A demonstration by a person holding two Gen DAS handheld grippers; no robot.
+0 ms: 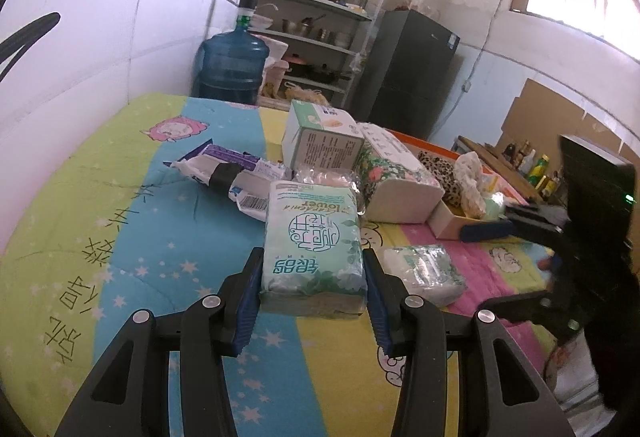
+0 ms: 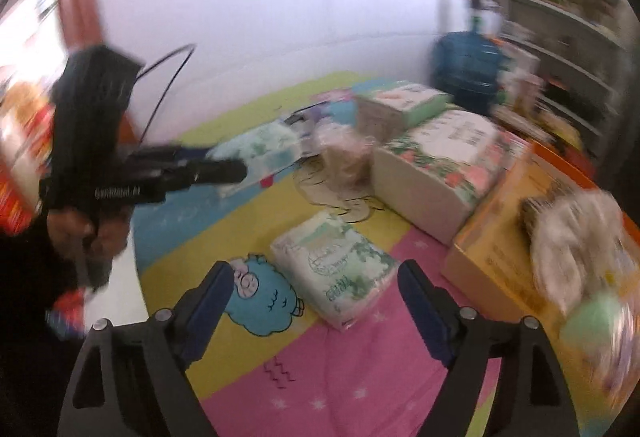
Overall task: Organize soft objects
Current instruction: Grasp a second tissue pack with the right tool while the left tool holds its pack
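Observation:
My left gripper is shut on a green tissue pack, its blue pads pressing both long sides and holding it above the bedspread. From the right wrist view, that gripper and its pack appear at the left, blurred. A smaller green tissue pack lies flat on the bedspread, just beyond my right gripper. That gripper stands open, its pads clear of the pack. In the left wrist view the small pack lies to the right, with the right gripper beside it.
An orange cardboard box holds a leopard cloth and white cloth. A big floral tissue bundle, a green carton, a clear bag and a purple wrapped pack crowd the bed's far side. A water jug stands behind.

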